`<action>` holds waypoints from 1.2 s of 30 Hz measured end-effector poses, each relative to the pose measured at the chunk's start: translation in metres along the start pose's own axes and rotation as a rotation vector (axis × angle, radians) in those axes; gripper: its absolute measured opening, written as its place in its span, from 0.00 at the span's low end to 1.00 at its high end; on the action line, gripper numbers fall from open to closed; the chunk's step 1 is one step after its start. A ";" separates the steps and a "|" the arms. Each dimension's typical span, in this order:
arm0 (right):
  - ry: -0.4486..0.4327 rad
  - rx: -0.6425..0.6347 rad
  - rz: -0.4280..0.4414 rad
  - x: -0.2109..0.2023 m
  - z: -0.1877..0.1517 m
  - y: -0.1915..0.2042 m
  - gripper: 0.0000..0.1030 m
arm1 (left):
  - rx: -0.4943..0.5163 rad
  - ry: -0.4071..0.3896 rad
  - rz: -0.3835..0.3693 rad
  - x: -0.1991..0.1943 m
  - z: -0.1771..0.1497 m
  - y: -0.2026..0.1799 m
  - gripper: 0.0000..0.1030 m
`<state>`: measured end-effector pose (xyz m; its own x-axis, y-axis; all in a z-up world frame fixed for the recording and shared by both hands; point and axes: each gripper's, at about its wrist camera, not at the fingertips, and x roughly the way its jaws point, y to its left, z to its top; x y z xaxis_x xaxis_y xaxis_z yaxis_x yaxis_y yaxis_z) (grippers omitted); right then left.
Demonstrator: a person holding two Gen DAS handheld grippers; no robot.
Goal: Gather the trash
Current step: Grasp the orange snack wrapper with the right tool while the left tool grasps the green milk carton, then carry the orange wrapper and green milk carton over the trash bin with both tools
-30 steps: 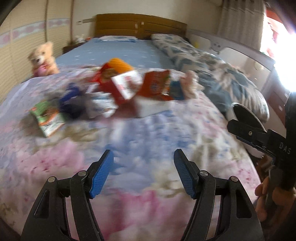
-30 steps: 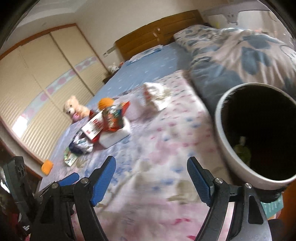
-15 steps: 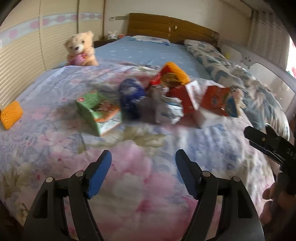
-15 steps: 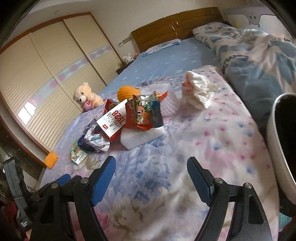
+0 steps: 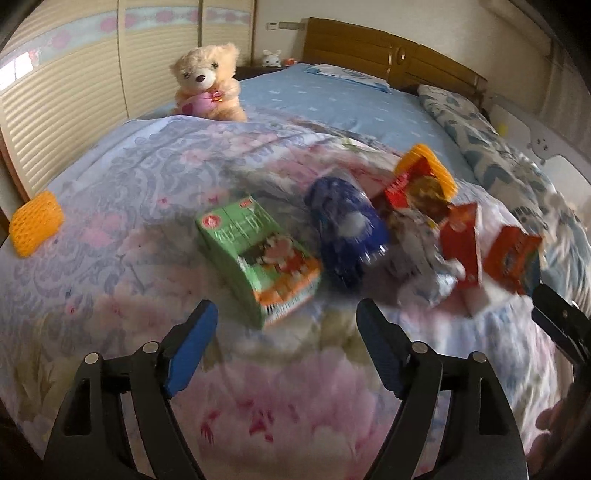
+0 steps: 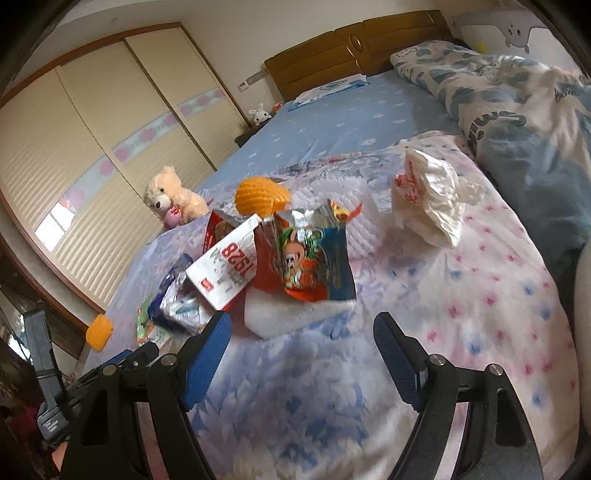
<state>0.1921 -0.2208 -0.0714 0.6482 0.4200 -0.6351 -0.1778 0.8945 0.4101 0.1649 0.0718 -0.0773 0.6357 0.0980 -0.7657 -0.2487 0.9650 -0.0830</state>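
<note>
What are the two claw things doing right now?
Left gripper: open, just opened wider, holding nothing.
Right gripper: open, holding nothing.

Bed (image 5: 343, 99): blue sheet, flowered pink-and-blue quilt (image 5: 122, 192) spread over the near part.
Headboard (image 6: 332, 61): brown wood, against a cream wall (image 6: 236, 33).
Wardrobe (image 6: 74, 122): cream slatted sliding doors, pink-dotted band across them.
Pillow (image 6: 328, 86): pale blue, by the headboard.
Rumpled duvet (image 6: 517, 96): blue-and-white, along one bed edge.
Teddy bear (image 5: 207, 83): cream, seated on the bed.
Light: daylight reflected on the wardrobe doors.
</note>
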 end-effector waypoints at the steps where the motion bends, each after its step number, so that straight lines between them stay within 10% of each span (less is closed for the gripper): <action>1: -0.003 0.002 0.001 0.002 0.002 0.000 0.78 | -0.005 0.002 0.006 0.003 0.003 0.001 0.79; 10: 0.007 0.027 -0.019 0.024 0.018 -0.006 0.77 | -0.011 0.017 0.092 0.026 0.015 0.003 0.74; 12: 0.009 0.033 -0.018 0.027 0.019 -0.007 0.66 | 0.004 0.031 0.082 0.029 0.013 0.003 0.55; 14: 0.020 0.035 -0.028 0.030 0.020 -0.008 0.40 | 0.015 0.023 0.077 0.026 0.011 0.003 0.53; 18: 0.006 0.021 -0.035 0.024 0.017 -0.009 0.26 | 0.033 0.012 0.048 0.017 0.004 0.001 0.52; 36: -0.037 0.039 -0.011 -0.053 -0.021 -0.023 0.24 | 0.262 -0.079 -0.162 -0.066 -0.057 -0.067 0.51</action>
<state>0.1466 -0.2606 -0.0613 0.6770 0.4032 -0.6157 -0.1419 0.8924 0.4284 0.0981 -0.0134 -0.0573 0.7089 -0.0538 -0.7033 0.0512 0.9984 -0.0249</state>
